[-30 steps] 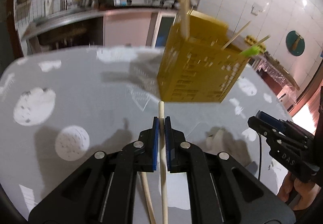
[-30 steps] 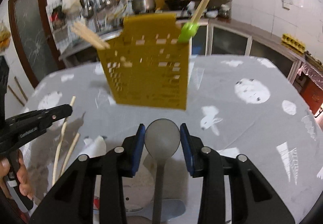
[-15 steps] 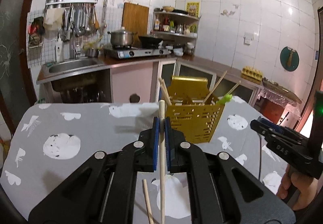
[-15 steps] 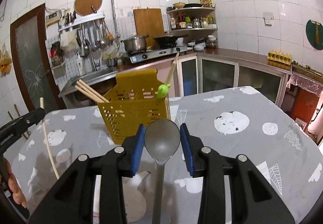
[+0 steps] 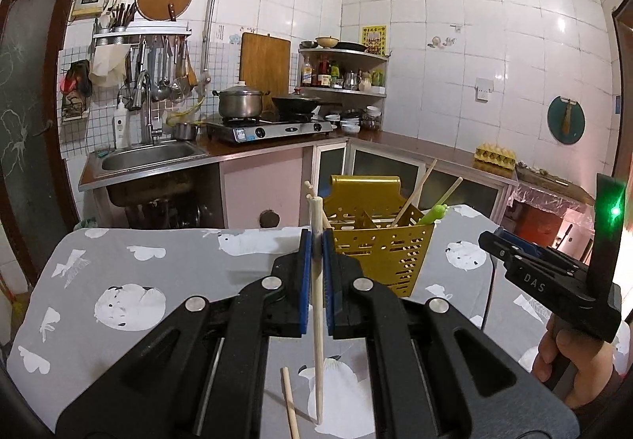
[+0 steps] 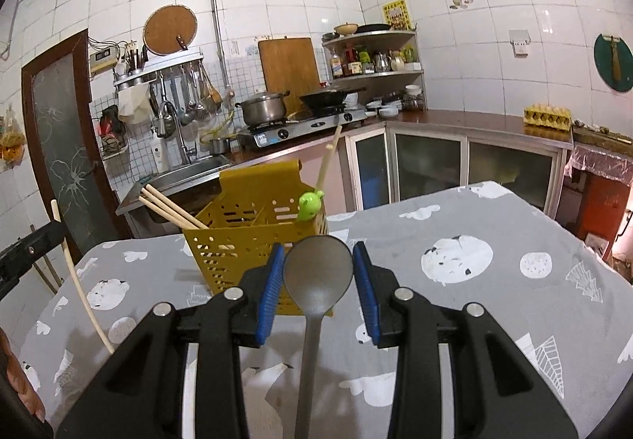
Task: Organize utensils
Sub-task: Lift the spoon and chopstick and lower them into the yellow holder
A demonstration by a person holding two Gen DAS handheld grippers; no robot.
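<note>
A yellow perforated utensil basket [image 5: 379, 249] stands on the grey table; it also shows in the right wrist view [image 6: 245, 241]. It holds several wooden chopsticks [image 6: 170, 211] and a green-topped utensil [image 6: 310, 203]. My left gripper [image 5: 315, 261] is shut on a wooden chopstick [image 5: 317, 304], held upright above the table, short of the basket. A second chopstick [image 5: 290, 403] lies on the table below it. My right gripper [image 6: 317, 272] is shut on a metal spoon [image 6: 316, 280], bowl up, in front of the basket.
The table wears a grey cloth with white animal prints [image 6: 494, 241]. Behind it run a counter with a sink [image 5: 154, 156], a gas stove with a pot [image 5: 241, 102] and a wok, and a corner shelf [image 5: 344, 78]. An egg tray [image 6: 548, 116] sits at right.
Both grippers have risen and pulled back from the basket, lifting the chopstick and the spoon off the table. The views tilted up from the table to the kitchen.
</note>
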